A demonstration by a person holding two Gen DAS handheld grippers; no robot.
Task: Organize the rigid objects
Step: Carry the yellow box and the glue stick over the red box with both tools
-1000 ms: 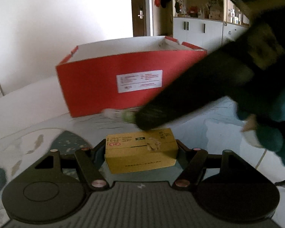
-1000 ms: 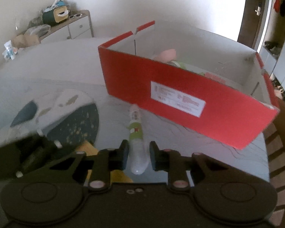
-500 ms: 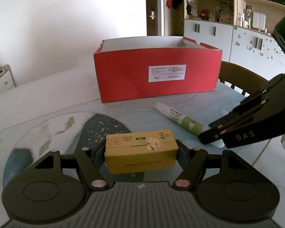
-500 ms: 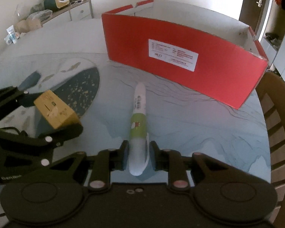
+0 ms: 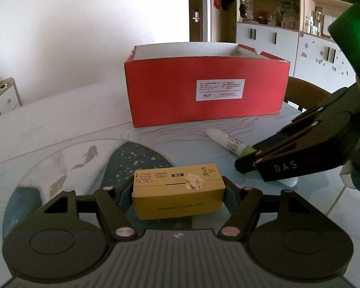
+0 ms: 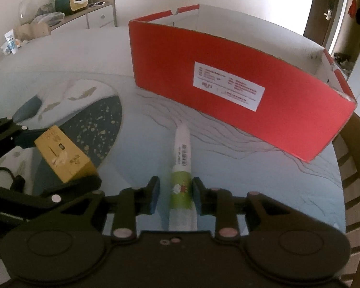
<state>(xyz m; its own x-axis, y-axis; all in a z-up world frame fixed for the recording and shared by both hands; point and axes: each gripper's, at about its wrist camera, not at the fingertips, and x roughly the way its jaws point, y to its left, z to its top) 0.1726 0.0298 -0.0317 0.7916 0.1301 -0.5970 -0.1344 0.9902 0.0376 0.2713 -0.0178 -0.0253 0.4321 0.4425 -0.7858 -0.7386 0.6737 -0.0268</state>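
My left gripper (image 5: 178, 187) is shut on a small yellow cardboard box (image 5: 177, 192), held just above the table; the right wrist view shows that box (image 6: 64, 156) at the left. A white and green tube (image 6: 182, 153) lies on the table, pointing at the open red box (image 6: 228, 91). My right gripper (image 6: 175, 188) straddles the tube's green part. Its jaws are opening, and a small gap shows on each side of the tube. The left wrist view shows the tube (image 5: 228, 141) in front of the red box (image 5: 204, 96), with the right gripper (image 5: 248, 156) over its near end.
The round glass table (image 6: 264, 168) has a fish pattern. A wooden chair back (image 6: 355, 168) stands at its right edge. A low cabinet (image 6: 93, 16) with clutter is behind the table; white cupboards and shelves (image 5: 276, 36) line the far wall.
The right gripper brought the tube down onto the table and its jaws parted from it. The left gripper drew back with the yellow box; the right arm no longer crosses its view.
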